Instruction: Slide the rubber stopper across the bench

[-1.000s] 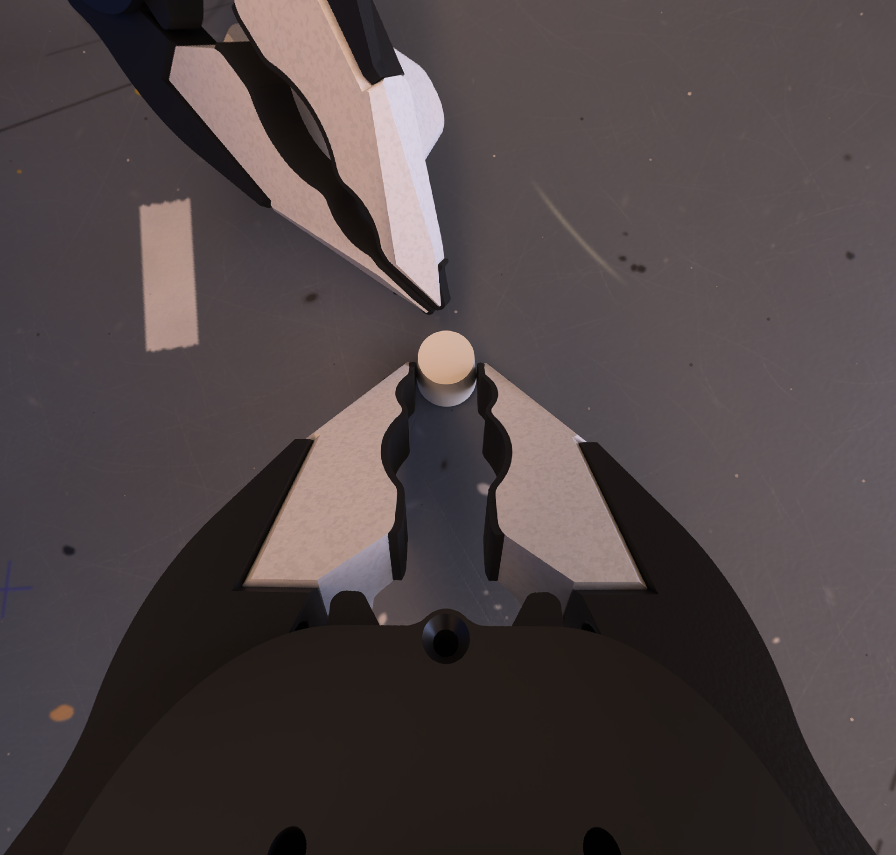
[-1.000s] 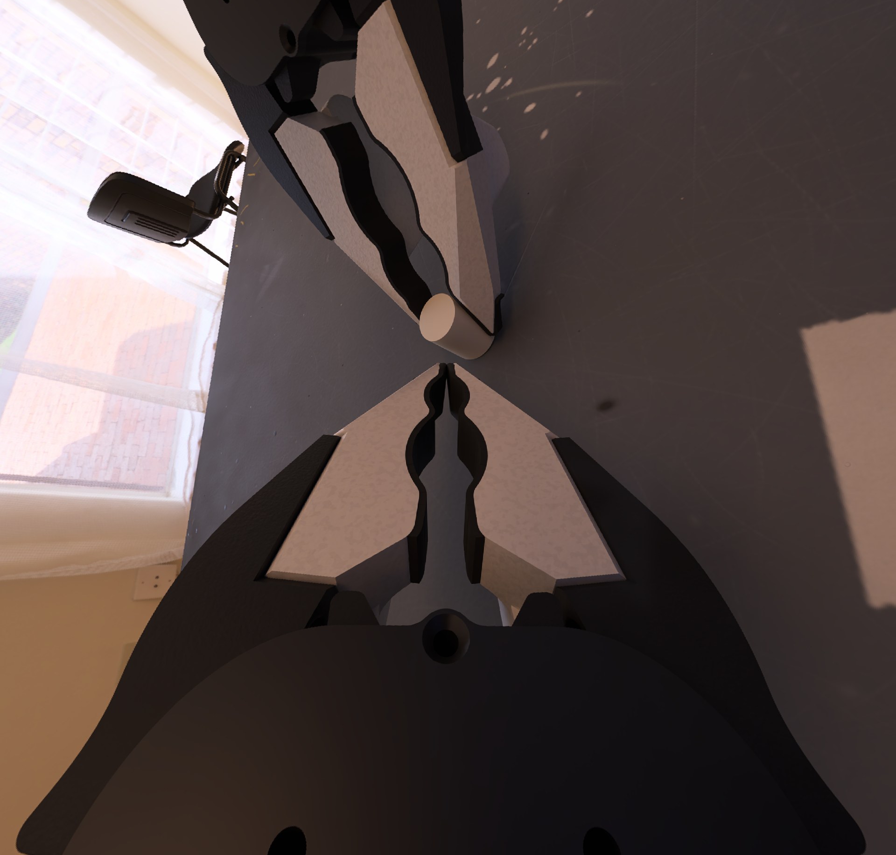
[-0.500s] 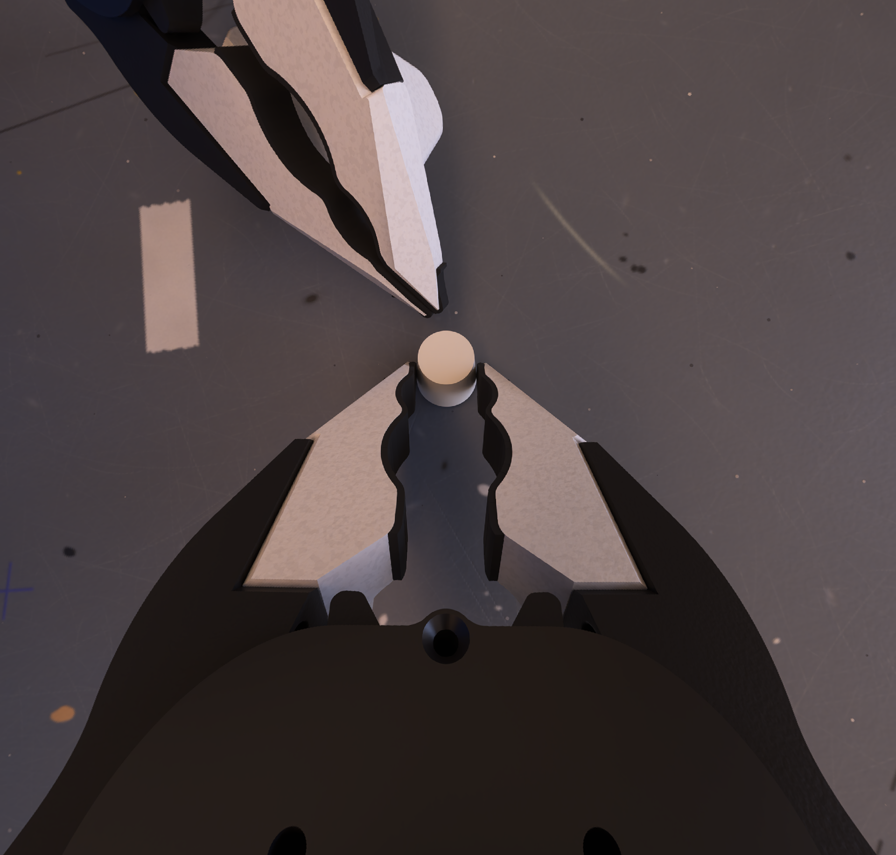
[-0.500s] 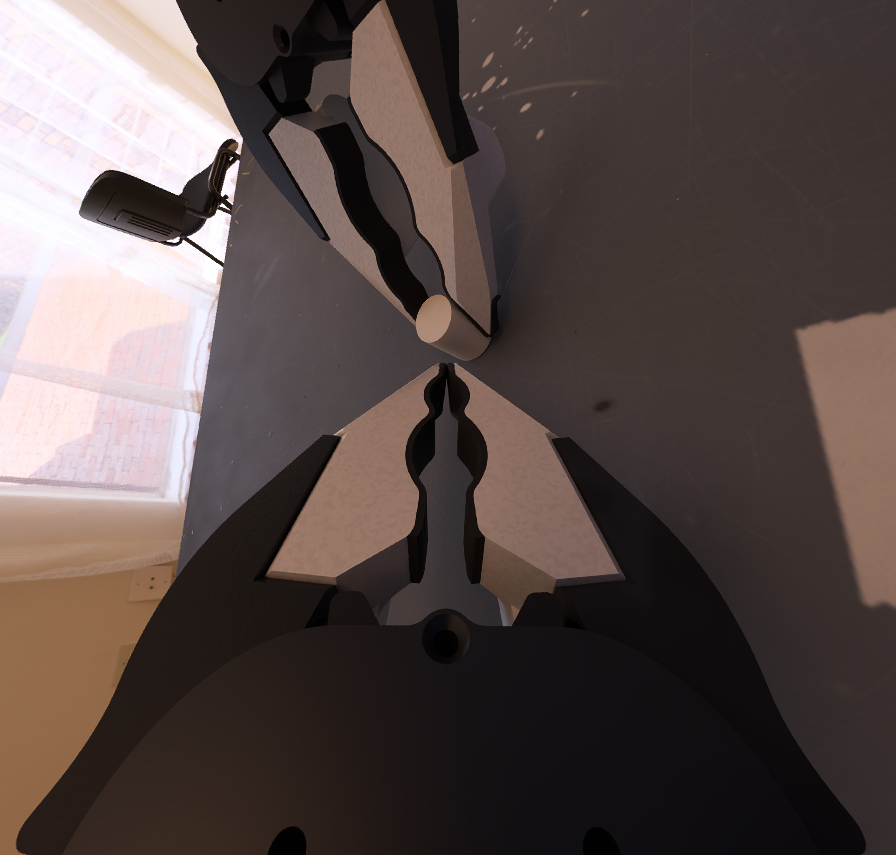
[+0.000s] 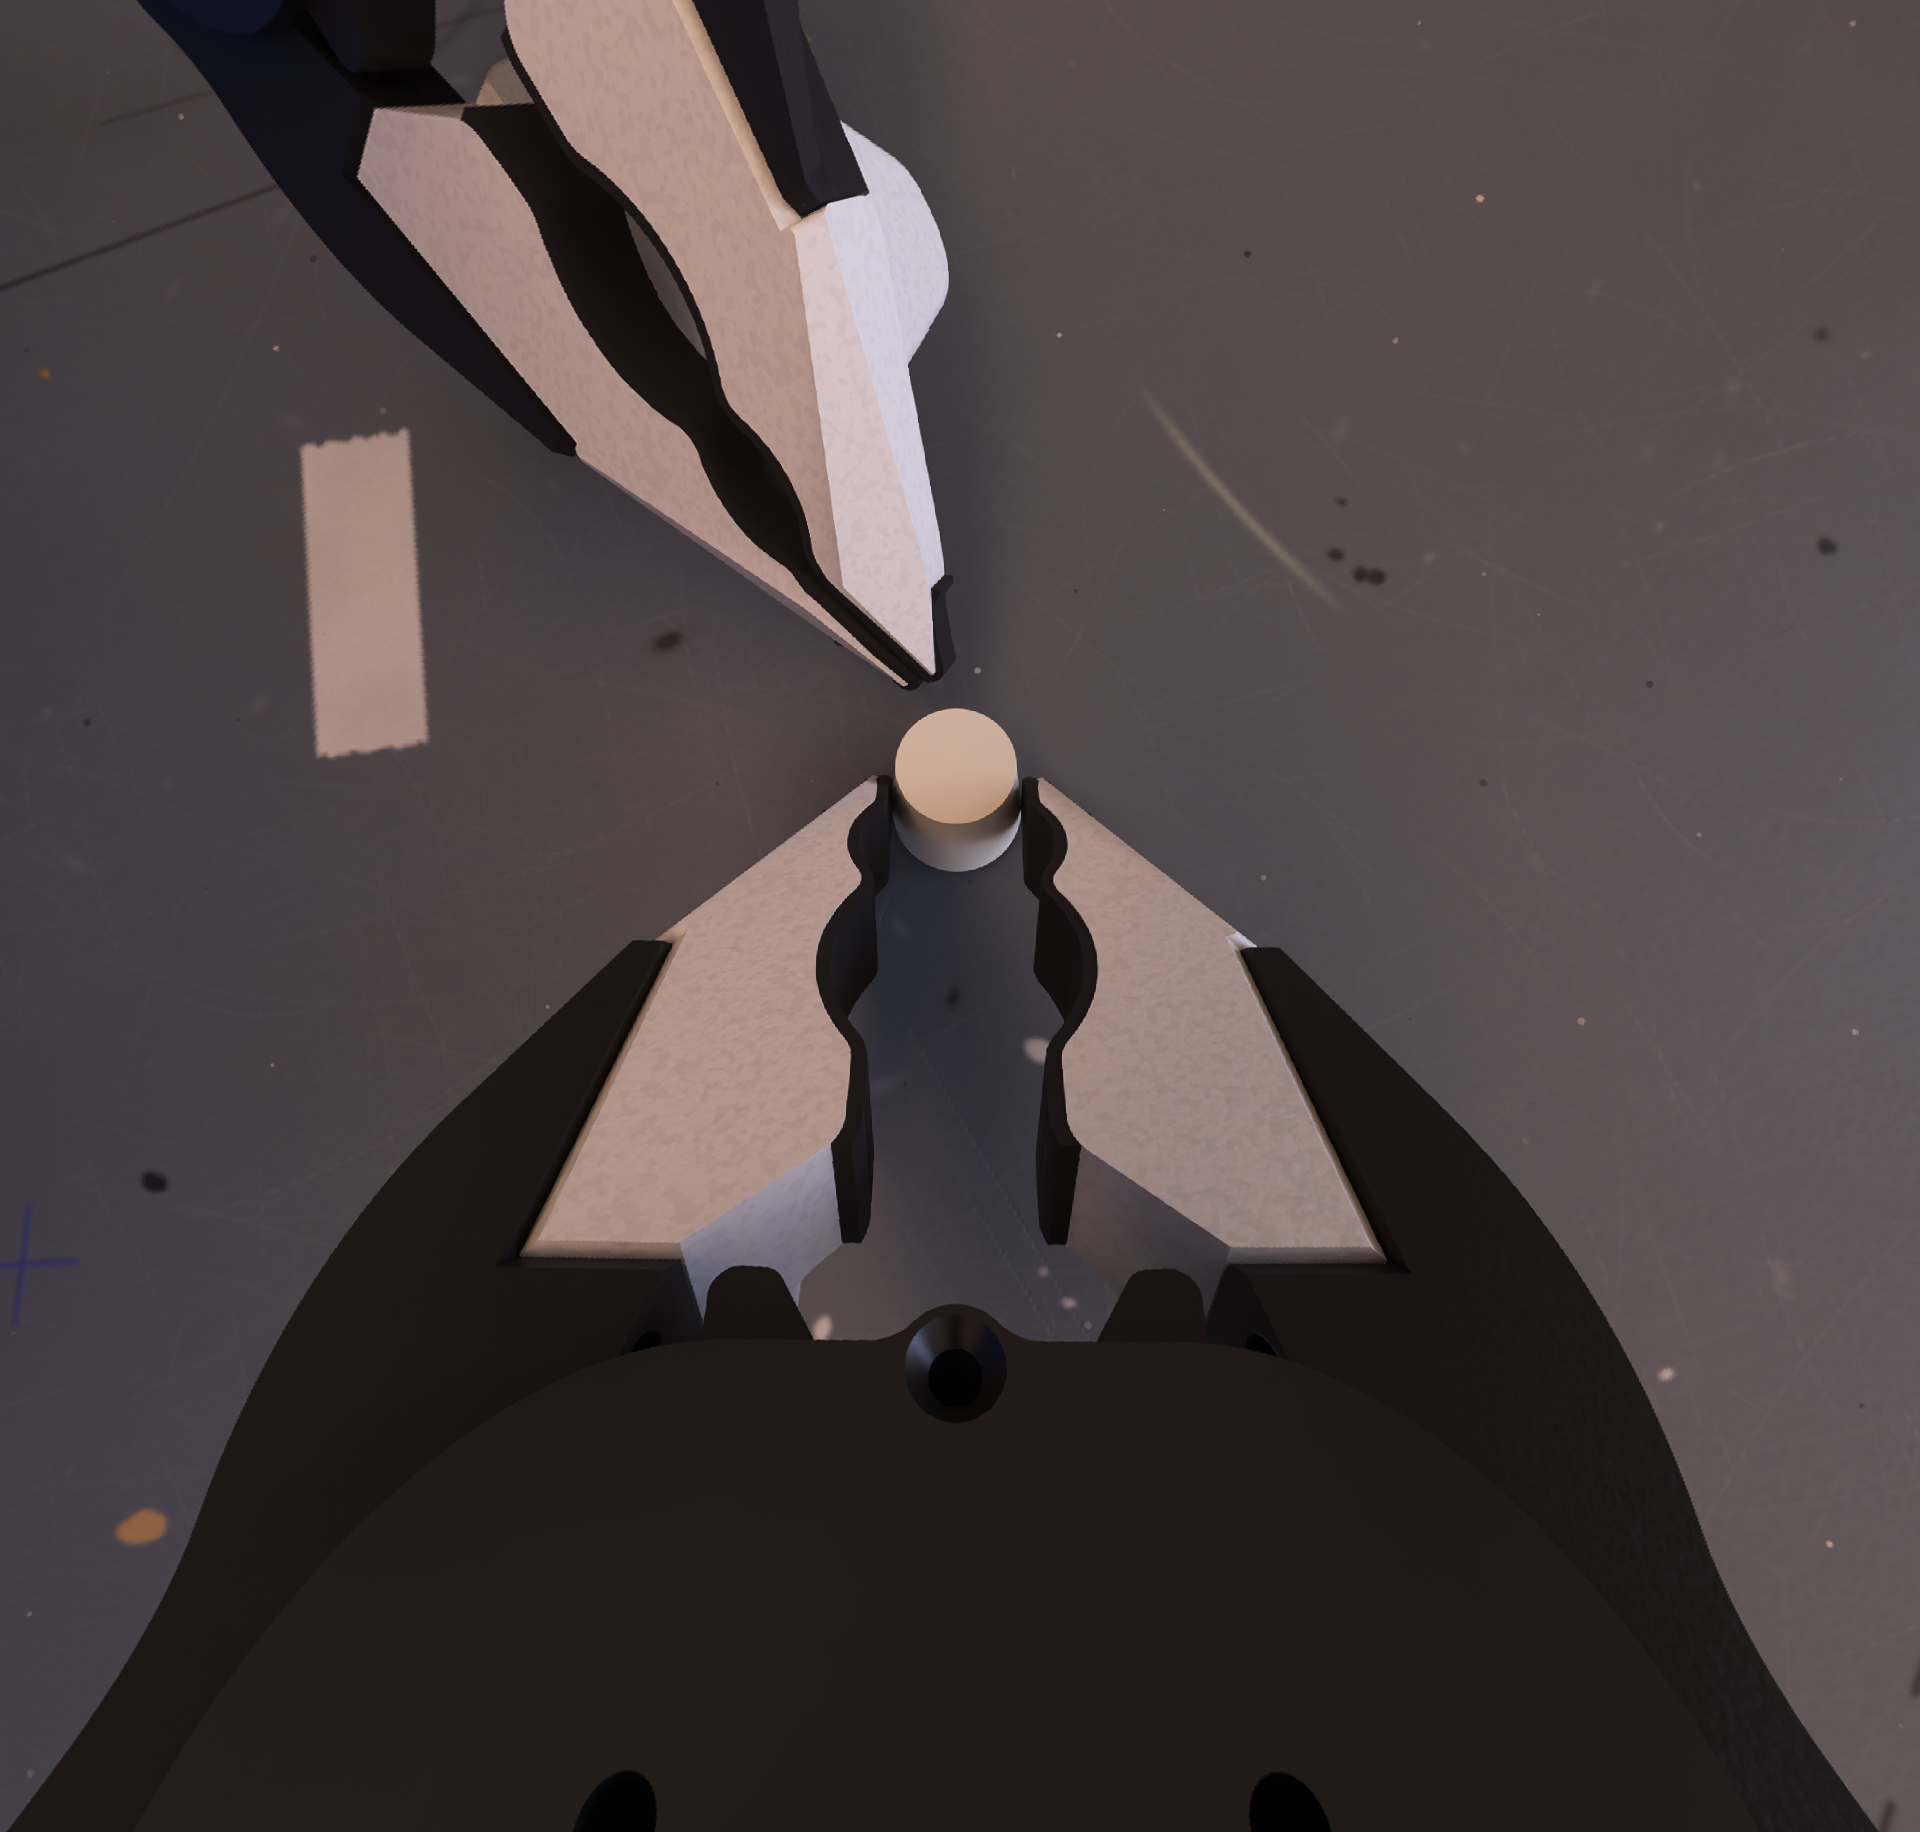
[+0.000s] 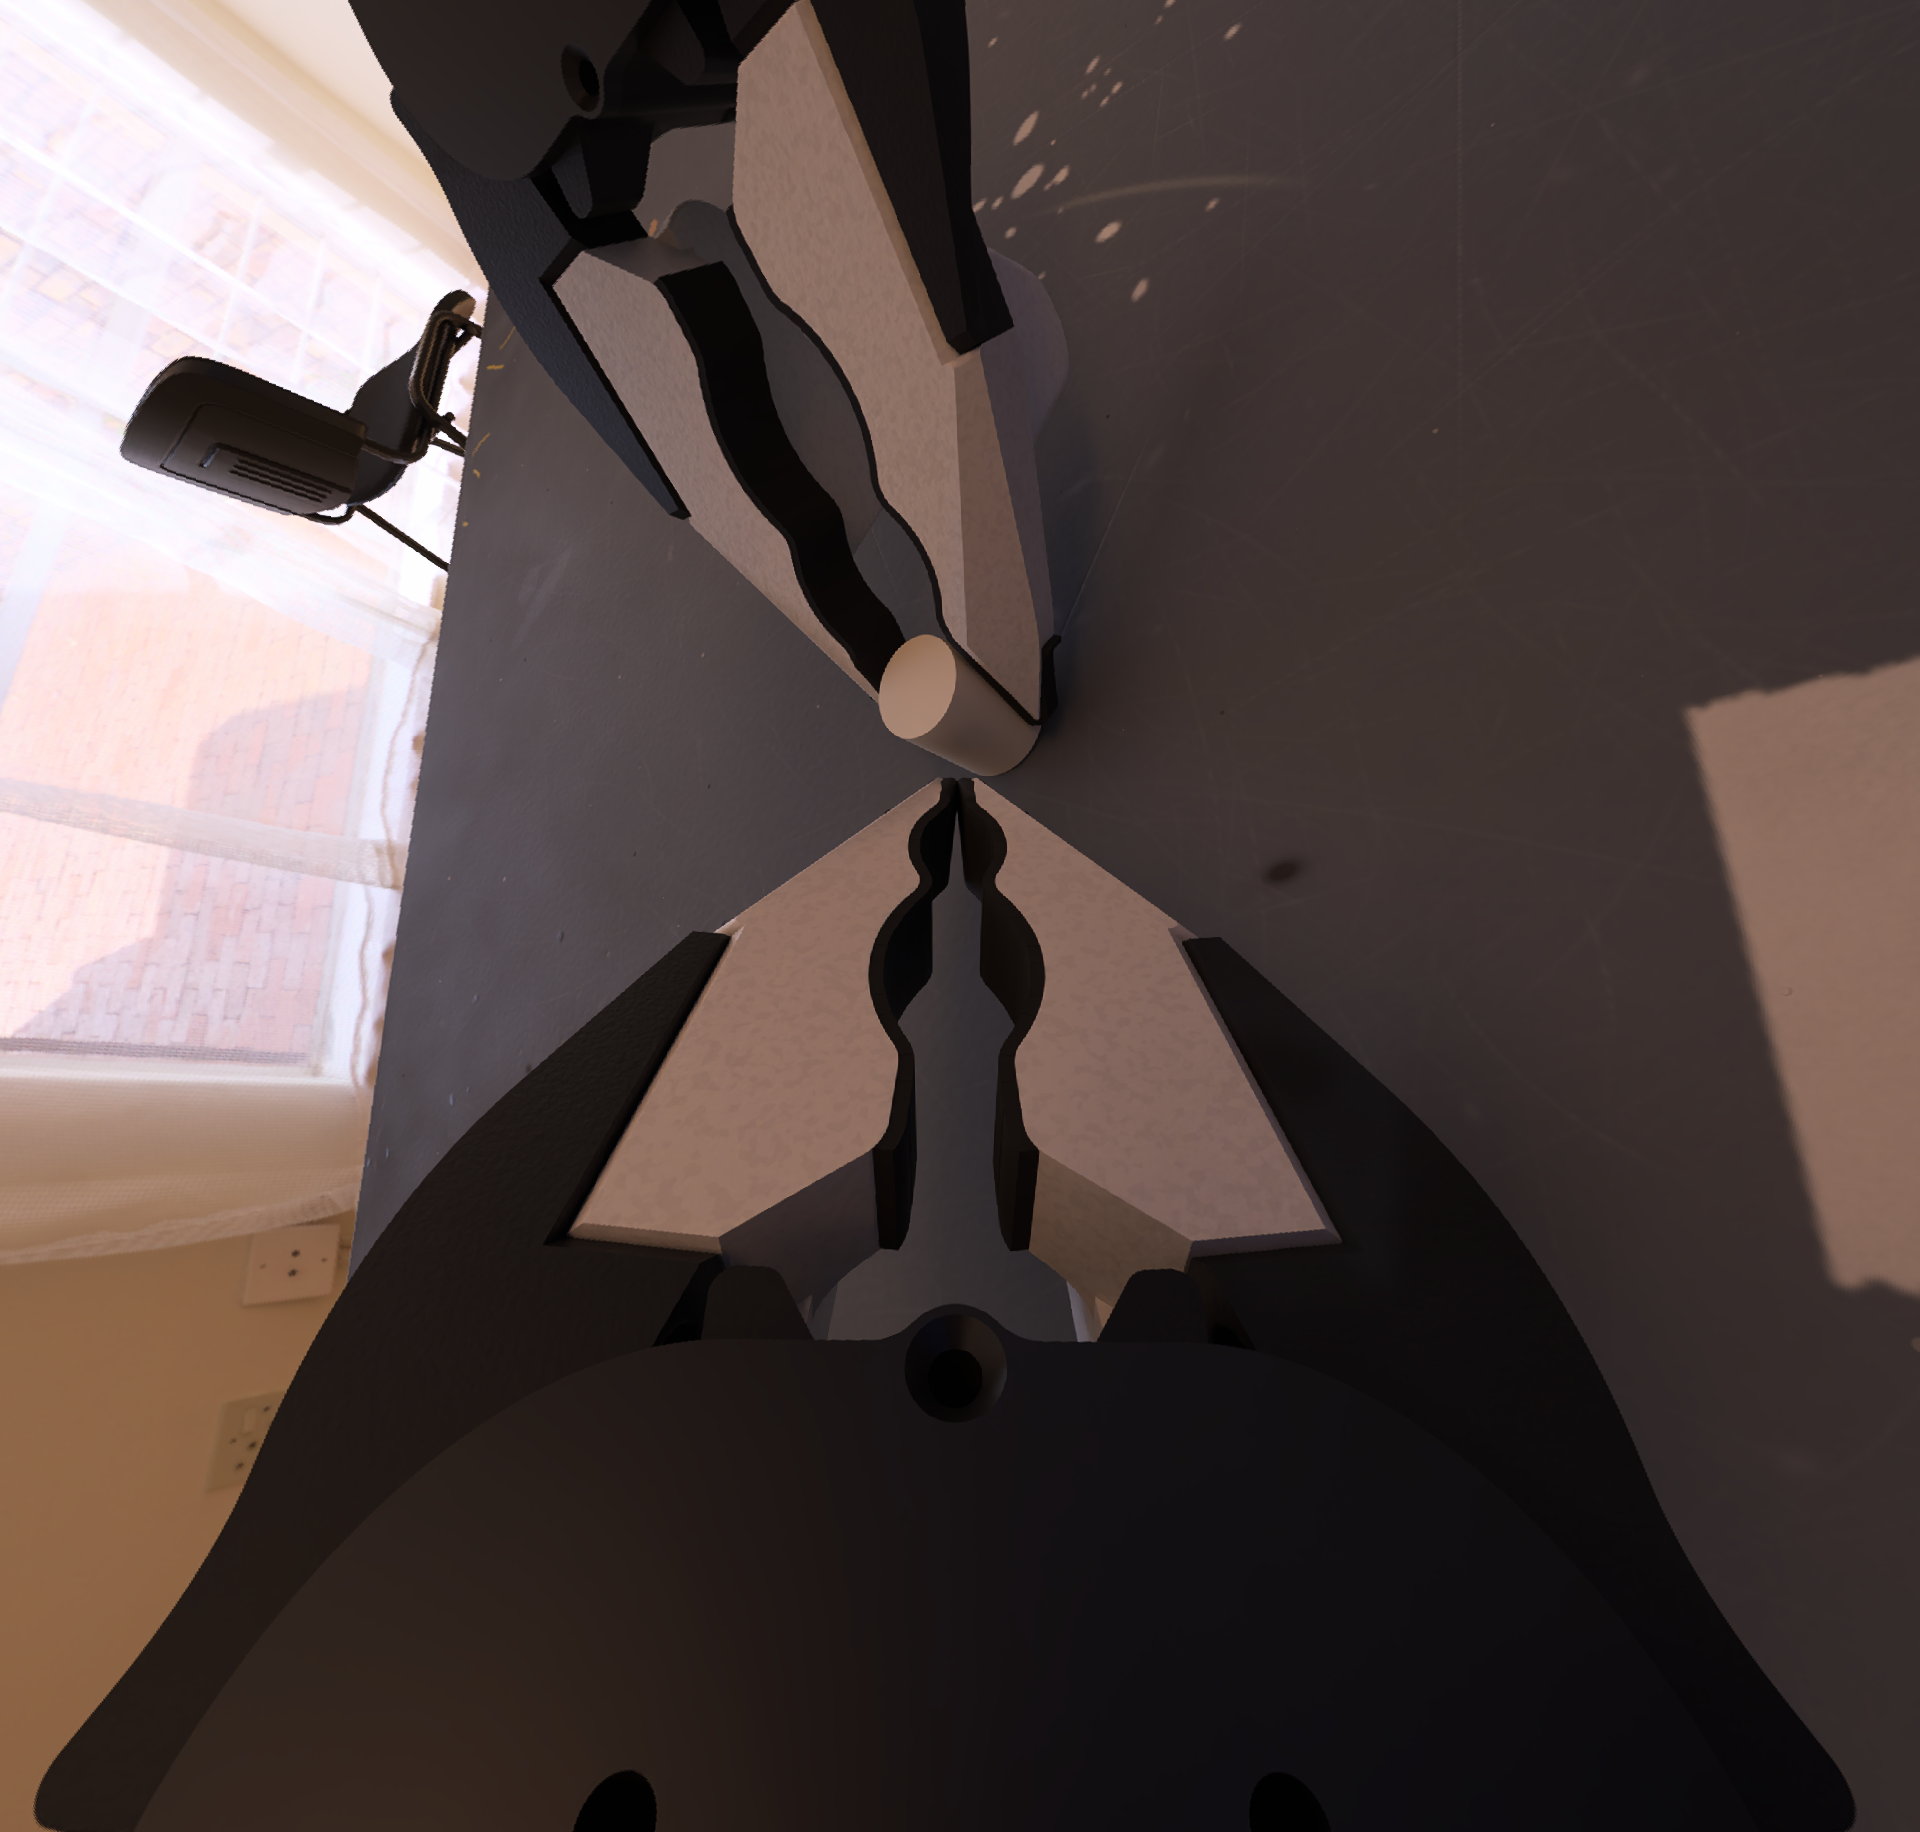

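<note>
Just beyond gripped stopper [image 5: 955,772], right gripper [image 5: 920,676], tape [image 5: 364,593]

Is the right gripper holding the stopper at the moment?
No: the right gripper is shut on nothing, and the stopper sits between the left gripper's fingers.

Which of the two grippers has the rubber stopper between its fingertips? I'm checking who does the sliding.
The left gripper: its fingertips flank the pale rubber stopper on the bench. The right gripper is shut, its tip just short of the stopper.
</note>
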`<action>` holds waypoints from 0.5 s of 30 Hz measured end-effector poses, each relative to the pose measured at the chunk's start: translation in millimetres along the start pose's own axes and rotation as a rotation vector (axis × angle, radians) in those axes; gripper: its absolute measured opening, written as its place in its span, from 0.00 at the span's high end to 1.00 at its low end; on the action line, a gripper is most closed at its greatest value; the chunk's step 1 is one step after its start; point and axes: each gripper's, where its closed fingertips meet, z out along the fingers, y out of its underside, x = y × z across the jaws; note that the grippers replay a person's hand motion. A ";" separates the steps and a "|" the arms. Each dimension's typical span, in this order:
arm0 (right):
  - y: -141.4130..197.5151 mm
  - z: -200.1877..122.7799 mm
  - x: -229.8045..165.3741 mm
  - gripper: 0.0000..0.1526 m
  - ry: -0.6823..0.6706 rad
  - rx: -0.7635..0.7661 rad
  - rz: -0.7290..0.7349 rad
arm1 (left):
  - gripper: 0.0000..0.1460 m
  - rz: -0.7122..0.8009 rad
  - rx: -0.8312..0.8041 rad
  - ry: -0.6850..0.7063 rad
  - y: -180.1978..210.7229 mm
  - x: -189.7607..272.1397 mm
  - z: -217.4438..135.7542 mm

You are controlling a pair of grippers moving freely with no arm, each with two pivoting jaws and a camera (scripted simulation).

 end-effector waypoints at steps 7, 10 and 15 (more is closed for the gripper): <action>0.0 0.5 2.1 1.00 0.032 0.000 -0.003 | 0.83 0.000 -0.001 -0.002 -0.1 0.0 0.0; 0.2 0.8 2.5 1.00 0.047 0.001 -0.003 | 0.83 0.001 -0.003 -0.005 -0.1 0.0 0.0; 0.4 1.3 3.6 1.00 0.069 0.001 0.001 | 0.83 0.003 -0.008 -0.009 -0.2 0.0 0.0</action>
